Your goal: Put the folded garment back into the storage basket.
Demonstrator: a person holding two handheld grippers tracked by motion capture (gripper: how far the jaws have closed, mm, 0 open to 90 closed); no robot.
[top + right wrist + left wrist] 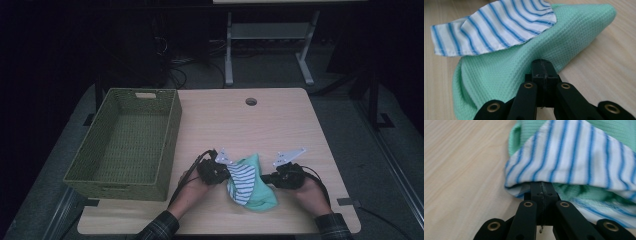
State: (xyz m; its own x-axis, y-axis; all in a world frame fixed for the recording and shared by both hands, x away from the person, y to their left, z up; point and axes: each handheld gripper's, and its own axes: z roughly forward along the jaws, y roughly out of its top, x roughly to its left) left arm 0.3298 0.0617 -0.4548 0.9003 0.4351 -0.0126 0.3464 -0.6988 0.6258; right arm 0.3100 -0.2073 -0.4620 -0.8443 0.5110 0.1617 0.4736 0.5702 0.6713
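A mint-green waffle cloth (pixel 261 196) with a white, blue-striped side (pixel 242 177) lies bunched near the table's front edge, between my two grippers. My left gripper (pixel 226 174) is at the cloth's left edge. In the left gripper view its jaws are pressed together, and their tip (pixel 541 187) is tucked under the striped fold (pixel 574 157). My right gripper (pixel 265 178) is at the cloth's right side. In the right gripper view its jaws are shut, with their tip (pixel 541 63) pinching the green cloth (pixel 506 75), which rises like a tent.
A green woven basket (pixel 173 125) with nothing in it stands on the left part of the wooden table (pixel 240 125). A round cable hole (pixel 251 101) sits near the table's far edge. Beyond the table stand a desk frame (pixel 229 50) and cables on the dark floor.
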